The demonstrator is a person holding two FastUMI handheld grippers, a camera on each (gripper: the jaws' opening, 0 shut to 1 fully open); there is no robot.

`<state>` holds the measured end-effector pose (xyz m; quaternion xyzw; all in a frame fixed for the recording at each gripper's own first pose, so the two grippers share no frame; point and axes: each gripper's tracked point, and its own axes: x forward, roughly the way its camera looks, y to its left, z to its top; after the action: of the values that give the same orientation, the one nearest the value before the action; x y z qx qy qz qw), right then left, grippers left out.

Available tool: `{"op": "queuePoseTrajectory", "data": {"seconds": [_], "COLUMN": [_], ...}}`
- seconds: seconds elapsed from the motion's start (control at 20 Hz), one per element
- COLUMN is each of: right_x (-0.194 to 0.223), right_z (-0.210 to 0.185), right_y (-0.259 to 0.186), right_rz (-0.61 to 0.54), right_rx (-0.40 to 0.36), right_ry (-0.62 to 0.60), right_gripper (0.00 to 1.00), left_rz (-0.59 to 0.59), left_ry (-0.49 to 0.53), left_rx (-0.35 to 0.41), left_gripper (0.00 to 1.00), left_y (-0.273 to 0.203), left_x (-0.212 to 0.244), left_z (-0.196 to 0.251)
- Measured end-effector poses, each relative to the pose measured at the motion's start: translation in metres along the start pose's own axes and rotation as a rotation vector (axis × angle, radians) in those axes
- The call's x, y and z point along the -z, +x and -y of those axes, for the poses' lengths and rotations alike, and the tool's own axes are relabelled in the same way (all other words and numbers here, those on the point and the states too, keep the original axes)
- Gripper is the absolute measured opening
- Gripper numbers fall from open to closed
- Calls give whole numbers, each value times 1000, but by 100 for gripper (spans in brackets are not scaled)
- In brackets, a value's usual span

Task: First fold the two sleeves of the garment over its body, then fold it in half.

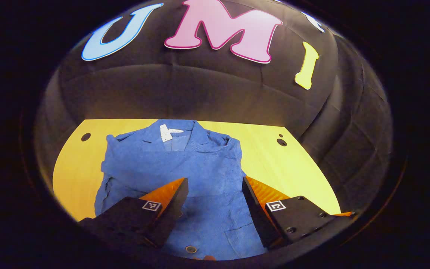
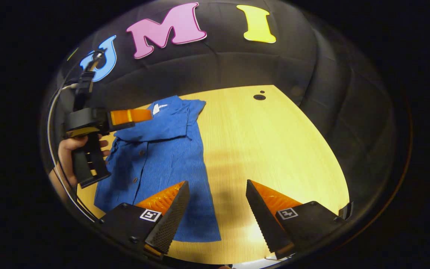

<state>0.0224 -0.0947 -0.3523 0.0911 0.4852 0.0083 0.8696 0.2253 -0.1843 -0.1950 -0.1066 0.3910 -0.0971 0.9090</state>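
A blue button shirt lies flat on the yellow wooden table, collar and white neck label at the far end. Both sleeves are folded in over its body. My left gripper hovers open over the shirt's lower half, nothing between its fingers. In the right gripper view the shirt lies to the left, and a hand holds the left gripper above its chest. My right gripper is open over the shirt's near right edge and the bare table.
Round holes mark the tabletop at the far right, the far left and the far end. Black cloth walls close in the table at the back and sides. Bare wood stretches right of the shirt.
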Motion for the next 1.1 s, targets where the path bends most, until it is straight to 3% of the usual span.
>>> {"op": "queuePoseTrajectory", "data": {"seconds": [0.15,0.35,0.4,0.65,1.1], "right_x": [32,68,74,95,129], "right_z": [-12,-11,-10,-15,-30], "right_y": [6,6,7,10,15], "right_rz": [-104,-196,-206,-249,-337], "right_rx": [-16,13,23,40,38], "right_ry": [3,5,1,24,24], "right_gripper": [97,98,98,98,98], "left_rz": [-70,-233,-264,-380,-440], "left_ry": [15,89,76,-16,4], "left_rx": [-2,-121,-141,-226,-221], "left_gripper": [84,85,82,85,85], "left_y": [-40,-96,-113,-166,-155], "left_x": [48,133,152,229,257], "left_z": [-36,-119,-134,-188,-195]}}
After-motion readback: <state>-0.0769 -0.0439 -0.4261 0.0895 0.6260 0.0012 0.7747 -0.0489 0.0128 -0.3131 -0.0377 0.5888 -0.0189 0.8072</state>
